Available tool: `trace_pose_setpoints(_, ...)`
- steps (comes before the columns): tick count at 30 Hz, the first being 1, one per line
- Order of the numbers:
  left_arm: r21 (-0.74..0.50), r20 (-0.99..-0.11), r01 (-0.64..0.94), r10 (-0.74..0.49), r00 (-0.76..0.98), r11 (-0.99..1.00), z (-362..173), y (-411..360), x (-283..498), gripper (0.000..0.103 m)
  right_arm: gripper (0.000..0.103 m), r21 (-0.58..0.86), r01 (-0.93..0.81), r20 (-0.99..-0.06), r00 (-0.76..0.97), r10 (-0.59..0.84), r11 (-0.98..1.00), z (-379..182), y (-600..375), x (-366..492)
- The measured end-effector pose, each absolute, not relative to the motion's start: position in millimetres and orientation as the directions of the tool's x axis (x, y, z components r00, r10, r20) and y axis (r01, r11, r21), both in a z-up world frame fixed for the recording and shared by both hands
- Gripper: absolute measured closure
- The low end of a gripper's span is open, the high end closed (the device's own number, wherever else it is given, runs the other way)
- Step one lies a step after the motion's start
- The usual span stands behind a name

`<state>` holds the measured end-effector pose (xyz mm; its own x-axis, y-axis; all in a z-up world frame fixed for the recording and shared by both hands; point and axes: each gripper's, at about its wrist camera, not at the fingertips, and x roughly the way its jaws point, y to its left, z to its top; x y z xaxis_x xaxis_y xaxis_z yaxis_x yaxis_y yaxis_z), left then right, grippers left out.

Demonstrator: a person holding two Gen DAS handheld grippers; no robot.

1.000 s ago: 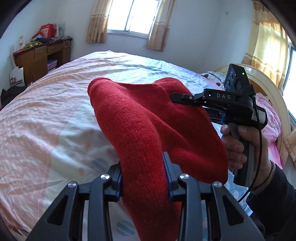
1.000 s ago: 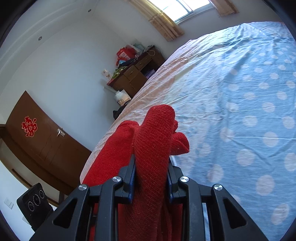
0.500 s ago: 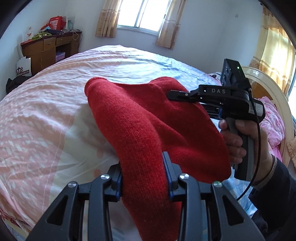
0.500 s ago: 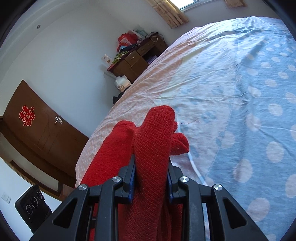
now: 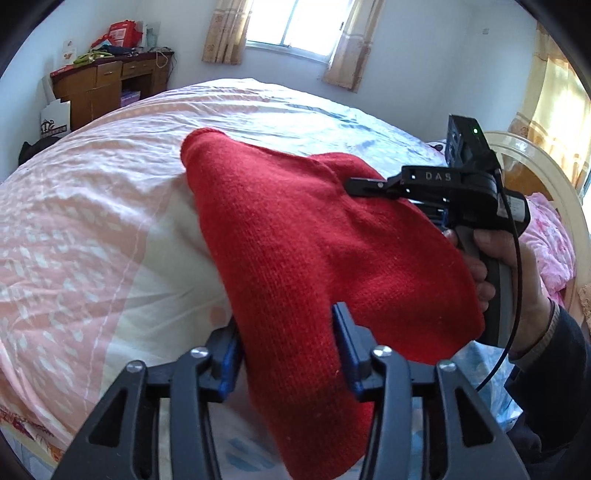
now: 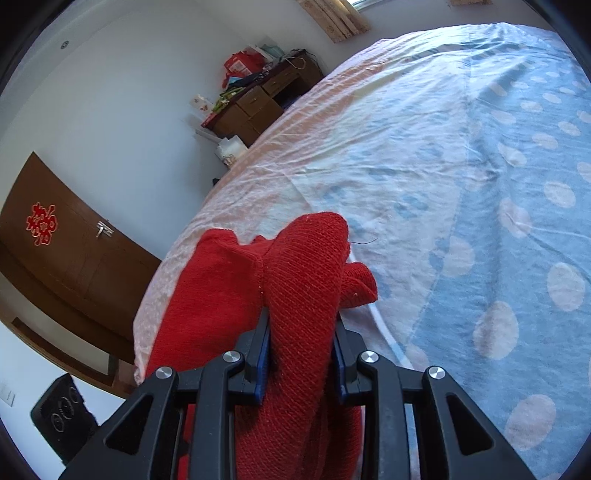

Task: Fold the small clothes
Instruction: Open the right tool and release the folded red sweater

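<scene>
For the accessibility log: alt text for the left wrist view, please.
A red knit garment hangs over a bed, between the left gripper's just-widened jaws and clamped at its far edge by the right gripper. Desk and window behind.

Wide pink-and-blue spotted bedsheet [image 6: 461, 177] lies open ahead of me; the draped red knitted garment [image 5: 295, 236] fills the space between my hands

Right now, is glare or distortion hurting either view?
Left wrist view: window blown out, bed bowed by the fisheye, sweater sharp. Right wrist view: even light, no glare, black vignette at the corners, knit crisp.
</scene>
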<state>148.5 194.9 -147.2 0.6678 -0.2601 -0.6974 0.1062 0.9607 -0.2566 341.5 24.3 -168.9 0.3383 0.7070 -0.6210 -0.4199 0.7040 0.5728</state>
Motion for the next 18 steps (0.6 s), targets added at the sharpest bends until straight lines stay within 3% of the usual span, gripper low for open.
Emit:
trace_pose_setpoints(6,-0.145,-0.713,0.119,-0.187,0.675,0.982,-127,194,134,0.036,0.065,0.545,-0.412,-0.614,0.396,0.682,0.73,-163,16,335)
trace_pose_setpoints(11,-0.12,-0.664,0.111,-0.162,0.73,0.987,-101,206,122,0.024,0.049,0.494,-0.423,-0.583,0.487,0.651,0.759,-138,-1,316)
trace_pose_setpoints(14,-0.114,-0.62,0.047,-0.108,0.777,0.992,-96,215,129,0.008,0.048,0.502,-0.464,-0.529,0.503,0.684,0.73,-119,-10,290)
trace_pose_setpoints(18,-0.041,-0.651,-0.038,0.002,0.759,0.998,-119,216,160,0.007,0.048,0.529,-0.566,-0.515,0.377,0.769,0.632,-121,7,252)
